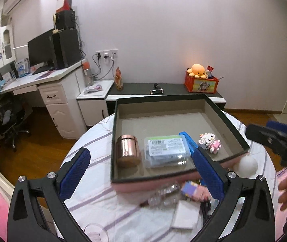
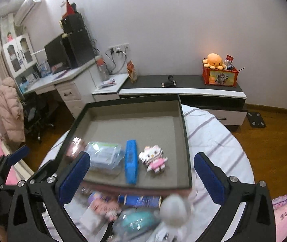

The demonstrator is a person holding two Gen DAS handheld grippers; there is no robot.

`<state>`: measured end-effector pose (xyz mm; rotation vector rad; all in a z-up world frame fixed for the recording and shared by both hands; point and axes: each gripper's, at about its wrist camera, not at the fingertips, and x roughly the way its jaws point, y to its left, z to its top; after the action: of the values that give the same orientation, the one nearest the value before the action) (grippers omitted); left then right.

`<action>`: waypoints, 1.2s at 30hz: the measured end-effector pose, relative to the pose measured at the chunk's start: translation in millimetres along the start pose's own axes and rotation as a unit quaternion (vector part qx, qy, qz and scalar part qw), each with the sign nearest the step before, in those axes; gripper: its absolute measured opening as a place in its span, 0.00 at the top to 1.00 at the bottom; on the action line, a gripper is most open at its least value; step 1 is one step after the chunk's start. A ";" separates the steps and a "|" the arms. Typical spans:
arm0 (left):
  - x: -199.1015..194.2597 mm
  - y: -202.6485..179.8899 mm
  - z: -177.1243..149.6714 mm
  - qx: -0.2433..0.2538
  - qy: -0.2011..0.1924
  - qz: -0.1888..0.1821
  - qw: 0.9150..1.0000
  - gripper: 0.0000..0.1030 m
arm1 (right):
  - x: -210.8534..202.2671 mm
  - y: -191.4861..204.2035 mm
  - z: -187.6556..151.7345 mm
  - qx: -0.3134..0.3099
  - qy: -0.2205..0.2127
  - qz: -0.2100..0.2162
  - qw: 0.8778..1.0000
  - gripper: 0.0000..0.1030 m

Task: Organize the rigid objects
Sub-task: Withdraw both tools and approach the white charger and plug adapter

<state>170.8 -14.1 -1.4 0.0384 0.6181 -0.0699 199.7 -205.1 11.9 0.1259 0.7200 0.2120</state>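
A shallow dark-rimmed tray (image 1: 159,98) (image 2: 185,141) sits on the round striped table. In it lie a copper jar (image 1: 127,150) (image 2: 75,147), a clear plastic box with a label (image 1: 166,151) (image 2: 105,157), a blue case (image 2: 131,161) and a pink-and-white cat figure (image 1: 210,142) (image 2: 153,158). In front of the tray lie a white ball (image 1: 246,164) (image 2: 173,207), a clear bottle (image 1: 163,197), a white pad (image 1: 185,213), a blue carton (image 2: 139,199) and a teal item (image 2: 137,221), blurred. My left gripper (image 1: 143,173) is open and empty above the tray's near edge. My right gripper (image 2: 141,179) is open and empty above the loose items.
The table's striped cloth (image 2: 220,137) extends right of the tray. Behind it stand a low dark cabinet (image 1: 163,90) with a red box and orange plush (image 1: 199,71), and a white desk (image 1: 48,80) with a monitor at left. The right gripper's body (image 1: 278,139) shows in the left wrist view.
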 end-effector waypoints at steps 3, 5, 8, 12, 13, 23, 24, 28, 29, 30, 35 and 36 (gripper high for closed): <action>-18.8 3.5 -10.1 -0.012 -0.001 -0.003 1.000 0.00 | -19.9 3.0 -17.0 0.002 -0.011 0.002 1.000 0.00; -27.3 4.0 -13.9 -0.014 -0.001 -0.002 1.000 0.00 | -34.9 4.6 -31.4 0.006 -0.022 0.002 1.000 0.00; -44.5 3.4 -24.7 -0.018 -0.002 -0.003 1.000 0.00 | -56.9 3.0 -53.8 0.013 -0.040 -0.002 0.999 0.00; -60.2 0.3 -37.3 -0.023 -0.003 -0.009 1.000 0.00 | -80.7 3.2 -81.0 0.017 -0.055 -0.017 0.998 0.00; -63.3 -0.3 -40.9 -0.025 -0.002 -0.010 1.000 0.00 | -85.2 3.0 -87.8 0.020 -0.058 -0.023 0.998 0.00; -85.4 -1.1 -77.0 -0.043 0.013 -0.007 0.999 0.00 | -105.8 0.1 -140.3 0.028 -0.055 -0.045 0.997 0.00; -88.1 0.4 -82.6 -0.047 0.016 -0.009 0.999 0.00 | -105.6 1.7 -143.0 0.026 -0.053 -0.044 0.997 0.00; -92.5 0.5 -96.1 -0.037 0.024 0.000 0.999 0.00 | -100.1 3.3 -148.1 0.022 -0.046 -0.040 0.998 0.00; -92.8 0.6 -98.8 -0.037 0.025 0.001 0.999 0.00 | -100.4 3.3 -150.1 0.023 -0.046 -0.040 0.998 0.00; -92.9 2.2 -100.8 -0.039 0.026 0.000 0.999 0.00 | -100.1 2.8 -150.0 0.023 -0.045 -0.041 0.998 0.00; -90.2 8.0 -103.1 -0.048 0.031 0.000 0.998 0.00 | -100.2 5.1 -151.8 0.021 -0.045 -0.043 0.998 0.00; -89.7 8.2 -103.2 -0.048 0.030 0.000 0.998 0.00 | -100.0 5.1 -151.7 0.021 -0.044 -0.043 0.998 0.00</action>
<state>38.9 4.8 -33.2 -0.0531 0.6811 -0.0387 24.8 -217.4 -36.2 0.1435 0.6401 0.1087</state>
